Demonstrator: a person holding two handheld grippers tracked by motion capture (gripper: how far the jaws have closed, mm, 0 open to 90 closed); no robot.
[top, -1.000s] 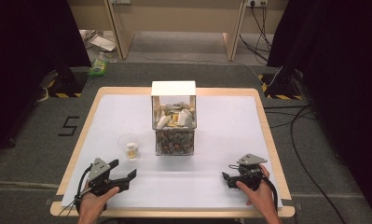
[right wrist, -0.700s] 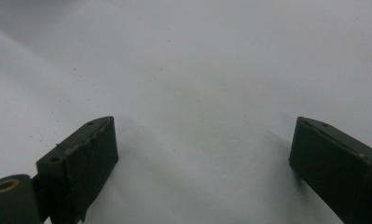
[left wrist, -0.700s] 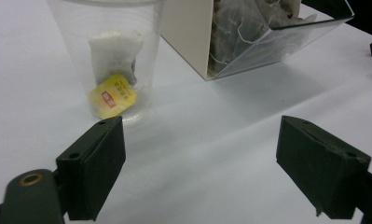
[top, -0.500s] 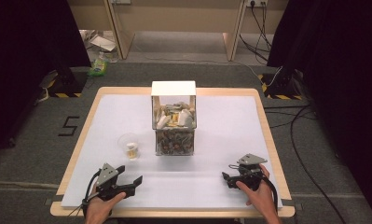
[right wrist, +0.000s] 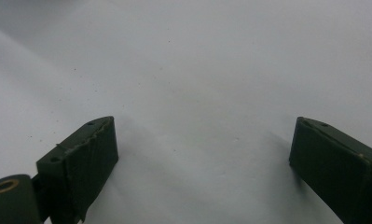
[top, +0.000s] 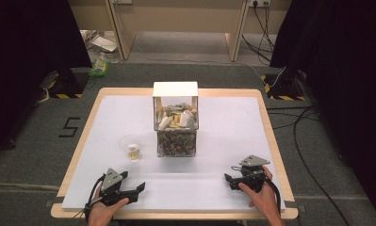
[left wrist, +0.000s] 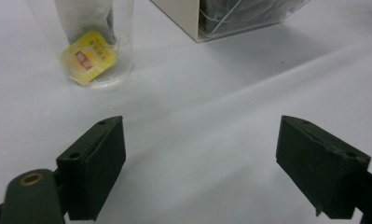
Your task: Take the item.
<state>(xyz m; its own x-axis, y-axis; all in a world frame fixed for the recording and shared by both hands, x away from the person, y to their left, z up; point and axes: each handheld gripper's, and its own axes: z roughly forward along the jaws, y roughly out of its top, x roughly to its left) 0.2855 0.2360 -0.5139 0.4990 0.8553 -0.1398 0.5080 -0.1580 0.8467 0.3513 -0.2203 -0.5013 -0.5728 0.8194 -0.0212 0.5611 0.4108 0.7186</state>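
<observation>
Cup (left wrist: 93,42) beyond left gripper (left wrist: 200,168) fingers (left wrist: 97,163), apart, untouched.

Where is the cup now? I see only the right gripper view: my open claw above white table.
Observer: The clear cup stands left of the clear box, apart from it.
Operator: Is something inside it?
Observer: Yes, a tea bag with a yellow tag.
Operator: Which claw is nearer to it?
Observer: The left claw, which is open and empty, in front of the cup.
</observation>
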